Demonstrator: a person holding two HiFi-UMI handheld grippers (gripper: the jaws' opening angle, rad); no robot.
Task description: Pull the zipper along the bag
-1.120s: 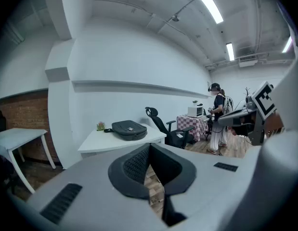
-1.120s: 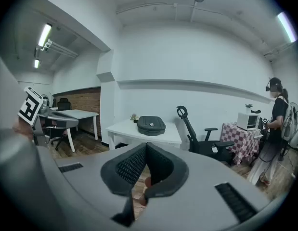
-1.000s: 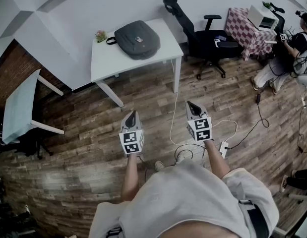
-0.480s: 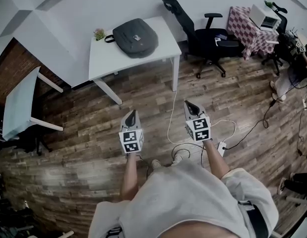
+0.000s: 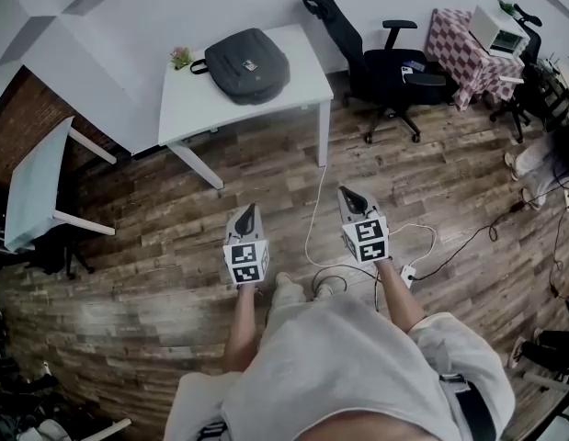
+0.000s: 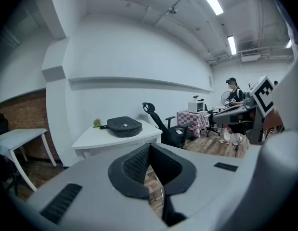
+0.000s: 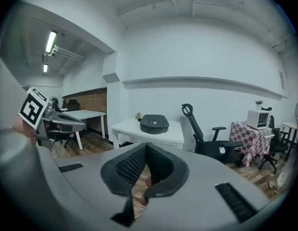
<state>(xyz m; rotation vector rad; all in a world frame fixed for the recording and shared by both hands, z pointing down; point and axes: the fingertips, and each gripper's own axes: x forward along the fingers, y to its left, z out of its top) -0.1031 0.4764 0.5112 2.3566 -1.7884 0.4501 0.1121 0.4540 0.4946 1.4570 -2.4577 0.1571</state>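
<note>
A dark grey bag (image 5: 244,64) lies flat on a white table (image 5: 206,110) by the far wall; it also shows in the left gripper view (image 6: 123,126) and the right gripper view (image 7: 154,123). My left gripper (image 5: 248,213) and right gripper (image 5: 348,194) are held side by side above the wooden floor, well short of the table. Both point toward the table. Both have their jaws shut with nothing between them. The zipper is too small to make out.
A black office chair (image 5: 381,72) stands right of the table. A checkered-cloth table (image 5: 463,44) with a white appliance sits at far right. Cables and a power strip (image 5: 410,275) lie on the floor by my feet. A second white table (image 5: 36,191) is at left.
Both grippers and the camera have come forward toward the table. The person crouching at the far right a second ago has moved almost out of view.
</note>
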